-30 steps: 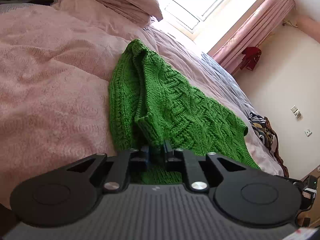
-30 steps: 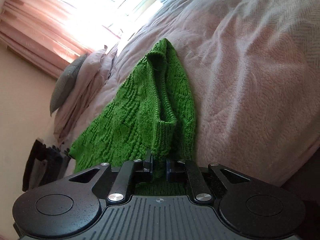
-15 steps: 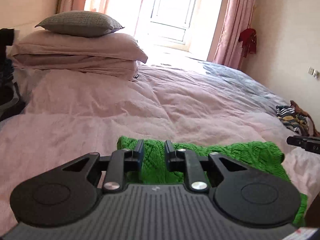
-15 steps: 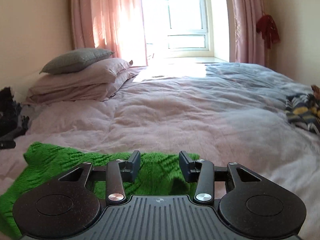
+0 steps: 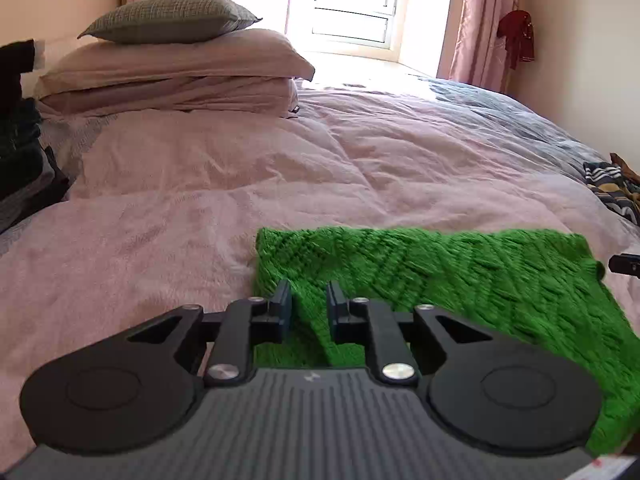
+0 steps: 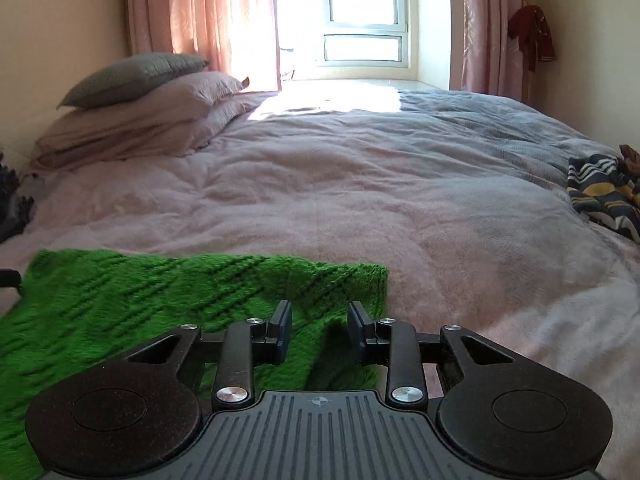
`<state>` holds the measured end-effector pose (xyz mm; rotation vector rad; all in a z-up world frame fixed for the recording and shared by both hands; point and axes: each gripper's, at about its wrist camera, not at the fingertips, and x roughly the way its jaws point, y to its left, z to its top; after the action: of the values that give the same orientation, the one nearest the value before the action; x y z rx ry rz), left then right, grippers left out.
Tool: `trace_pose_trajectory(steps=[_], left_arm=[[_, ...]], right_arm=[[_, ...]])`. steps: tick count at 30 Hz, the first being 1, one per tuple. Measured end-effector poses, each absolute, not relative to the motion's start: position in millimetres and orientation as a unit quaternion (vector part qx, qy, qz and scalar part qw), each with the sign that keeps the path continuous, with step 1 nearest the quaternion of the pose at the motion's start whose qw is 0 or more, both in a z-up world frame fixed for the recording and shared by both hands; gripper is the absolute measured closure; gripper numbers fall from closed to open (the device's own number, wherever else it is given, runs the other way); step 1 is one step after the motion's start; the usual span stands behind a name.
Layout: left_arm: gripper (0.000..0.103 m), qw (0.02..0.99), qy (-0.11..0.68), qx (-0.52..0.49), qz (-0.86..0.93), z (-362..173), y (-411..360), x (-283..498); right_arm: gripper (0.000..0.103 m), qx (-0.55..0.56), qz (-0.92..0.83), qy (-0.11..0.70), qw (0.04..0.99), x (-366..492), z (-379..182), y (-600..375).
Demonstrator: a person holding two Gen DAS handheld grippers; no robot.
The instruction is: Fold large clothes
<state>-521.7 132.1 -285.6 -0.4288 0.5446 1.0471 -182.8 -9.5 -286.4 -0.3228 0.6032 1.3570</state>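
A green cable-knit sweater point(image 5: 440, 280) lies folded as a wide band across the near part of the pink duvet point(image 5: 200, 200). My left gripper point(image 5: 308, 300) is at the sweater's left end, shut on a raised fold of the knit. In the right wrist view the sweater point(image 6: 140, 300) stretches away to the left. My right gripper point(image 6: 319, 320) hovers over its right end with the jaws apart; knit lies between and below them, and the pads do not press on it. The right gripper's tip point(image 5: 624, 266) shows at the far right edge of the left wrist view.
Stacked pink pillows point(image 5: 172, 64) topped by a grey one point(image 5: 168, 18) sit at the bed's far left. A striped garment point(image 6: 600, 196) lies at the right edge, dark clothes point(image 5: 20, 160) at the left. Beyond are a bright window and curtains, with a red item point(image 6: 532, 36) hanging.
Both grippers rolled from sideways to level and rose. The sweater went from hanging bunched to lying as a flat band. The right jaws widened and let go of the knit.
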Motion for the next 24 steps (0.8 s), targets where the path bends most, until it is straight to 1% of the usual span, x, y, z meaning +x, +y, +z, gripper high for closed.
trace_pose_trajectory(steps=[3, 6, 10, 14, 16, 18, 20, 24], left_arm=[[0.089, 0.82, 0.254, -0.207, 0.469, -276, 81, -523], [0.089, 0.82, 0.259, -0.227, 0.457, -285, 45, -524], [0.088, 0.802, 0.28, -0.231, 0.474, -314, 26, -523], [0.088, 0.787, 0.275, -0.247, 0.494, -304, 21, -521], [0.084, 0.783, 0.274, -0.241, 0.503, -293, 13, -519], [0.073, 0.785, 0.272, -0.237, 0.504, -283, 2, -518], [0.071, 0.785, 0.273, -0.236, 0.504, -275, -12, -517], [0.062, 0.784, 0.277, -0.229, 0.506, -263, -39, -515]], right_arm=[[0.075, -0.138, 0.636, 0.282, 0.705, -209, -279, -54], [0.075, -0.152, 0.641, 0.287, 0.695, -232, -284, -83], [0.075, -0.211, 0.63, 0.309, 0.68, -243, -319, -82], [0.074, -0.201, 0.622, 0.322, 0.685, -242, -311, -82], [0.069, -0.193, 0.626, 0.313, 0.688, -244, -299, -90], [0.047, -0.181, 0.633, 0.306, 0.688, -247, -288, -104], [0.043, -0.169, 0.633, 0.307, 0.691, -248, -283, -117], [0.042, -0.167, 0.627, 0.314, 0.693, -252, -274, -141]])
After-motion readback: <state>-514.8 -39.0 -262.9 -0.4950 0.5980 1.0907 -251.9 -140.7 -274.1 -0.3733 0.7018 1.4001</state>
